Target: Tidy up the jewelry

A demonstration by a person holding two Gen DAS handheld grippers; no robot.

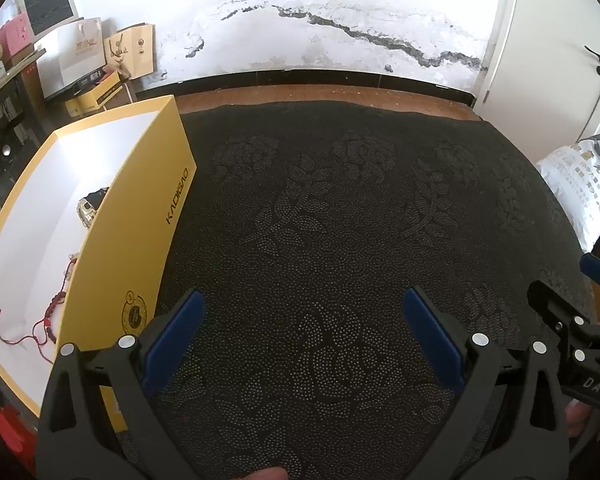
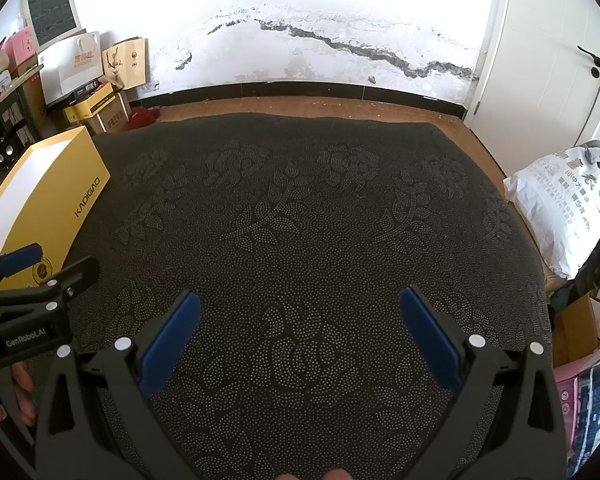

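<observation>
Jewelry, a red braided cord bracelet (image 1: 40, 320) and metallic watch (image 1: 87, 210), lies in the open yellow cardboard box (image 1: 140, 216), so left gripper (image 1: 304, 320) and right gripper (image 2: 300, 320) hover wide open, empty, over bare dark patterned mat (image 1: 340, 208).

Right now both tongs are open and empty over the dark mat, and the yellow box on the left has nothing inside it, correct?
Not quite. The left tongs and right tongs are open and empty over the dark mat, but the yellow box is not empty: the left wrist view shows a red cord bracelet and a small metallic piece lying inside it.
</observation>
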